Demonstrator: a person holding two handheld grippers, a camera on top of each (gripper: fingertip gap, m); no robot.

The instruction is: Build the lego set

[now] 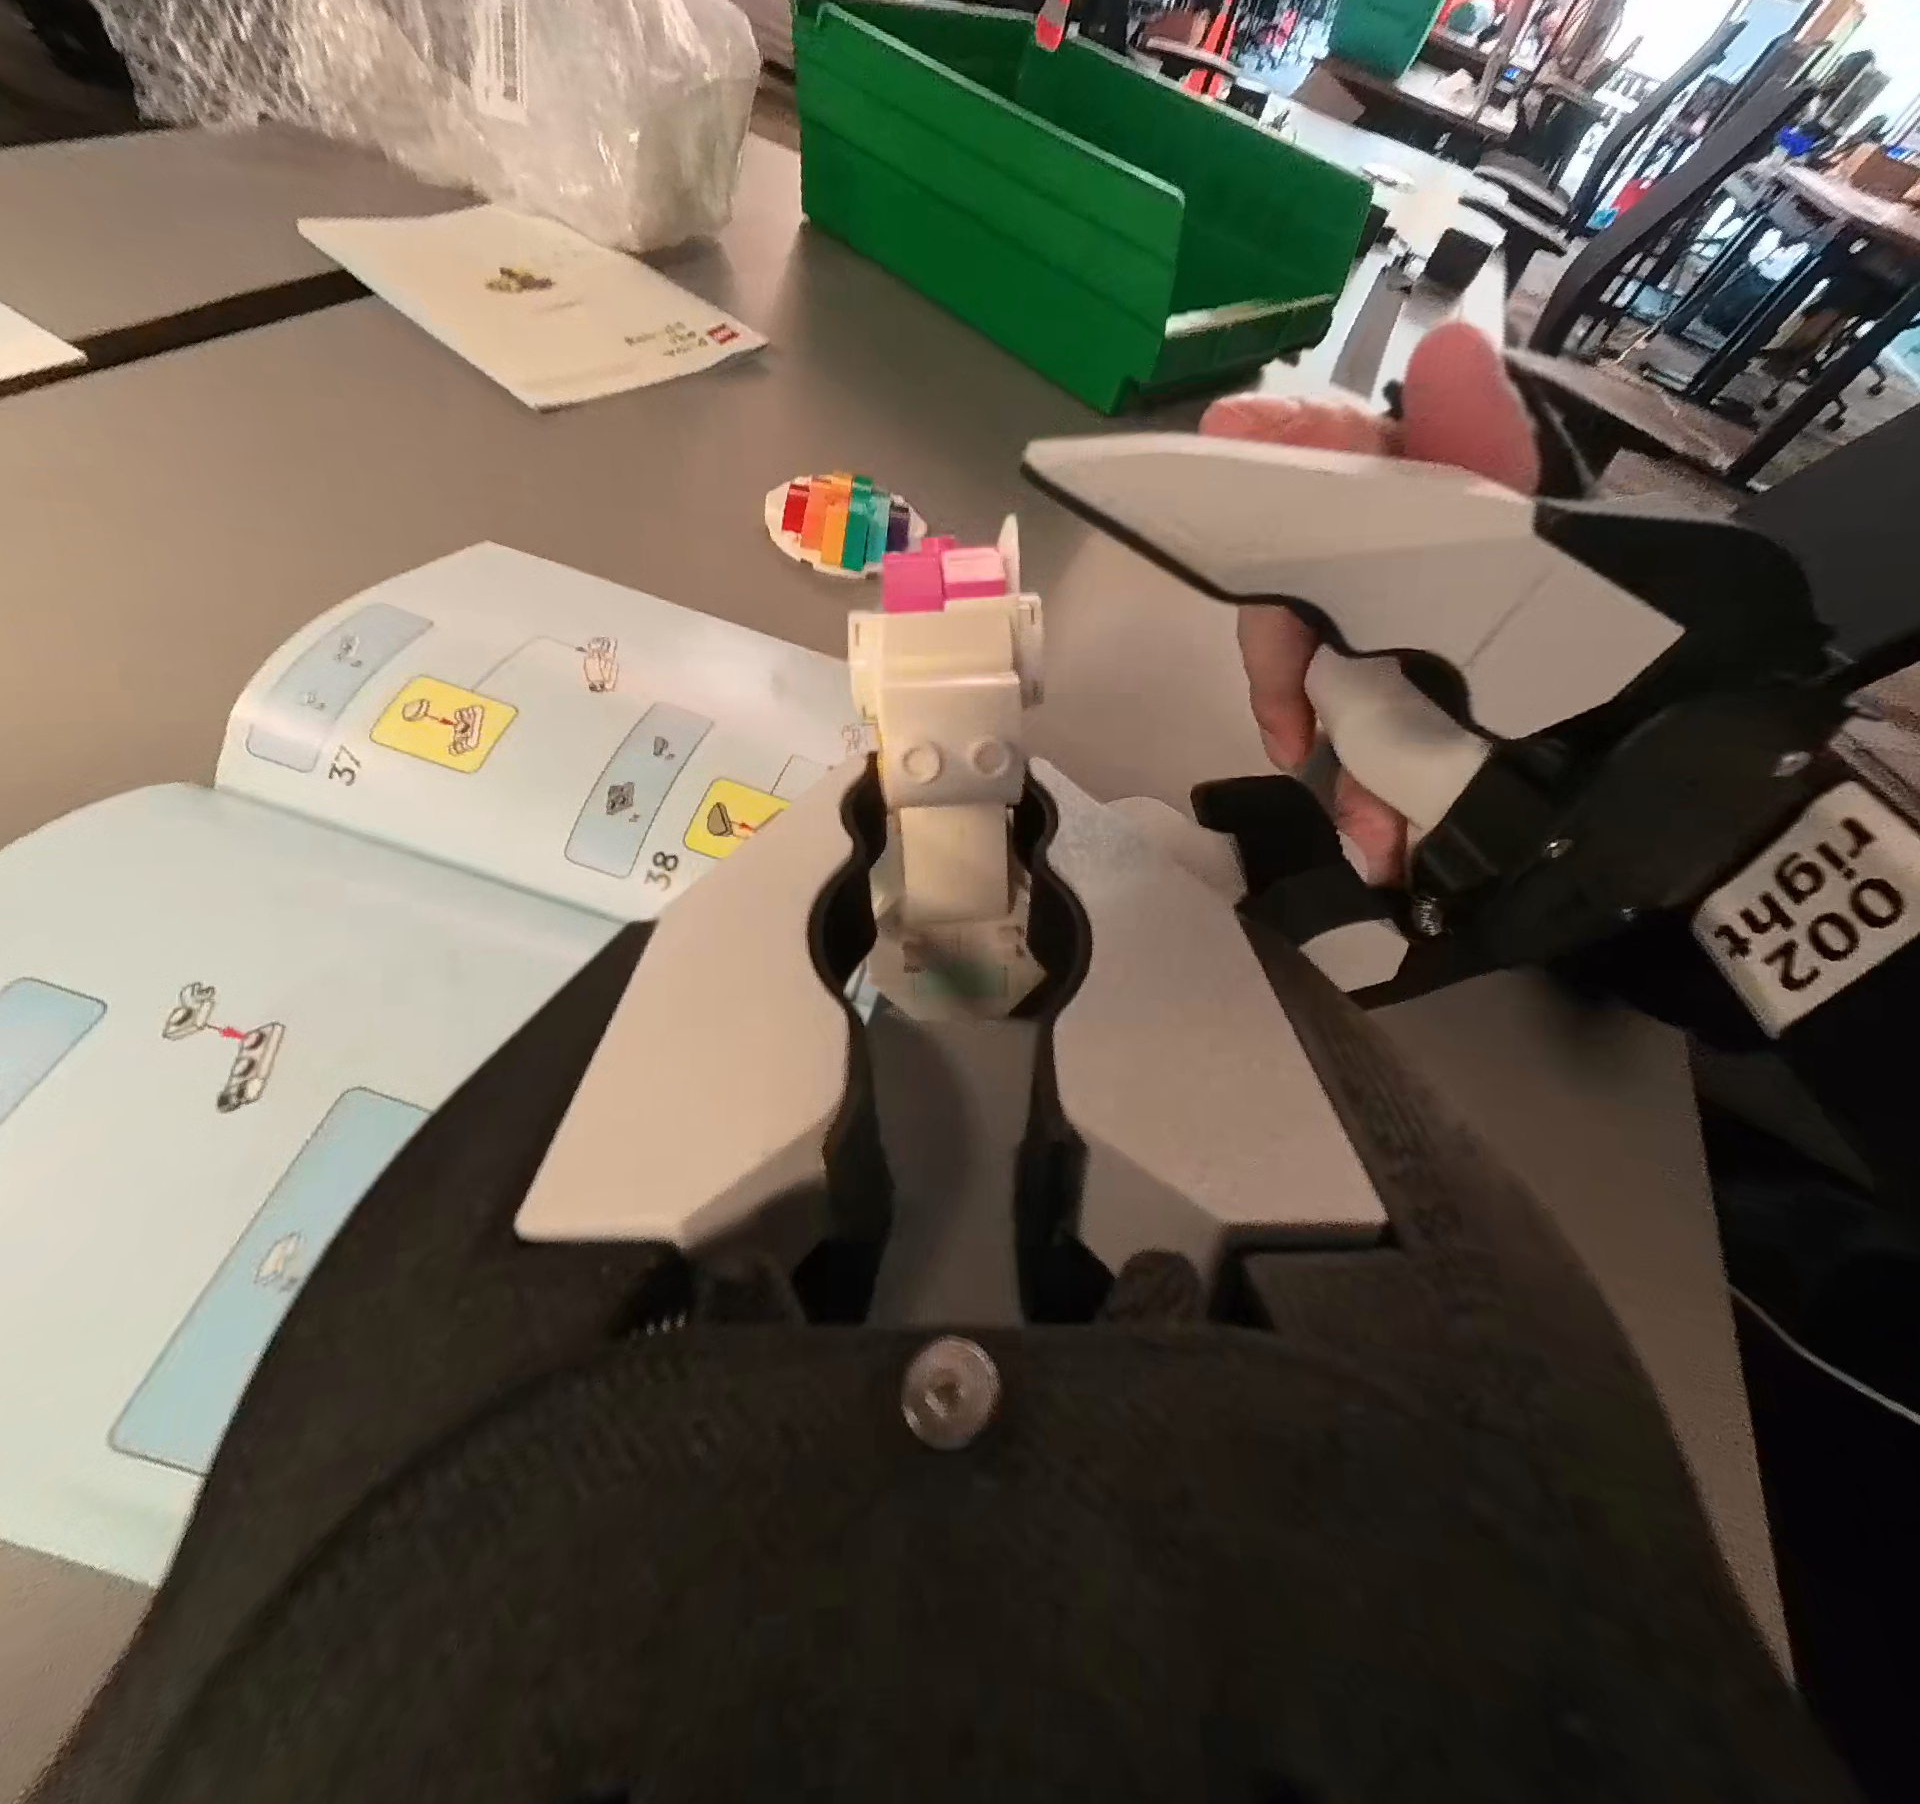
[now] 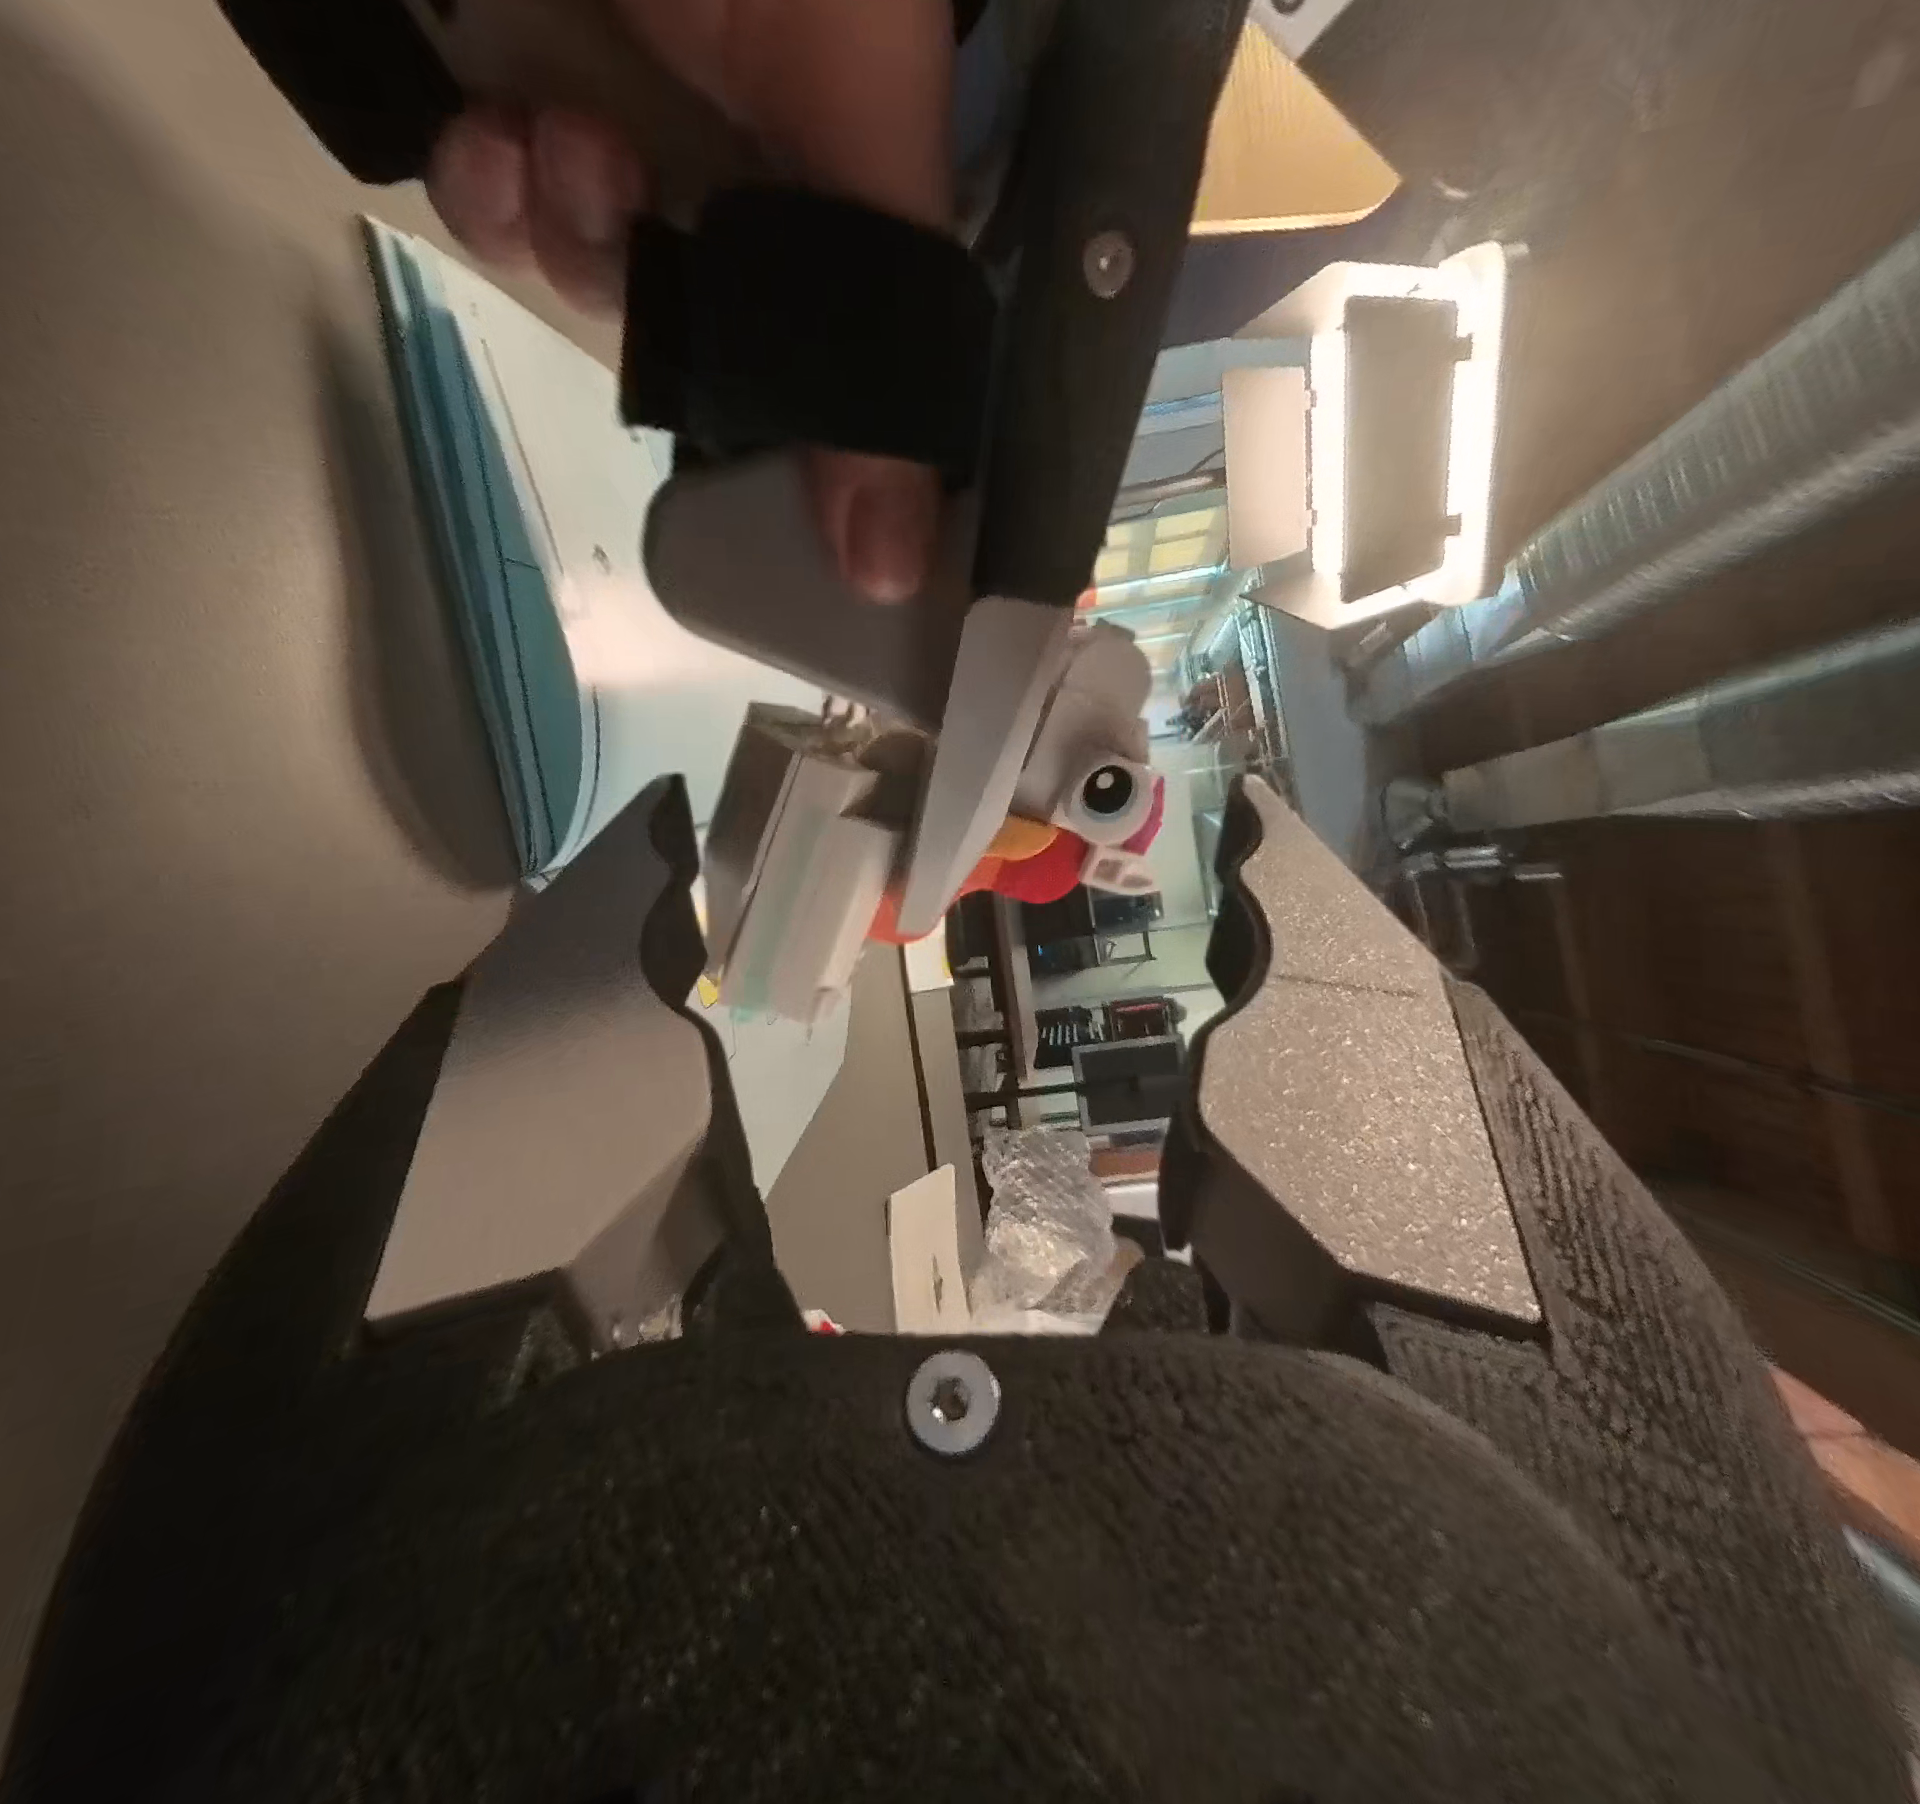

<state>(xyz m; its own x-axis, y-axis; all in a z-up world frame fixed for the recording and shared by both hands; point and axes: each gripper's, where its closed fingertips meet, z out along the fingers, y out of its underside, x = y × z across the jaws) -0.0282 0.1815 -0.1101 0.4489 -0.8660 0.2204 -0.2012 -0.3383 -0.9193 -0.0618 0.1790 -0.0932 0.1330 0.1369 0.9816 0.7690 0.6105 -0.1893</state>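
Left wrist view only: open booklet [image 1: 436, 778] on table [image 1: 208, 507], rainbow piece [image 1: 847, 520] beyond, green bin [image 1: 1039, 196] behind. Left gripper [image 1: 948, 819] clamped on white lego figure [image 1: 951, 715], held above the table. Right wrist view only: figure's eye [image 2: 1103, 790] and red-orange bricks. Right gripper [image 2: 956, 881] spread wide, empty, just beside the figure, partly blocked by the left finger [image 2: 977, 767].

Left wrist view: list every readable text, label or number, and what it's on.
Not quoting writing; bearers only.
White label on the right tongs: large print, legible.
Open instruction booklet: step numbers, legible.
Closed booklet: logo, small print, blurred.
Wrapped package: barcode sticker, too small.
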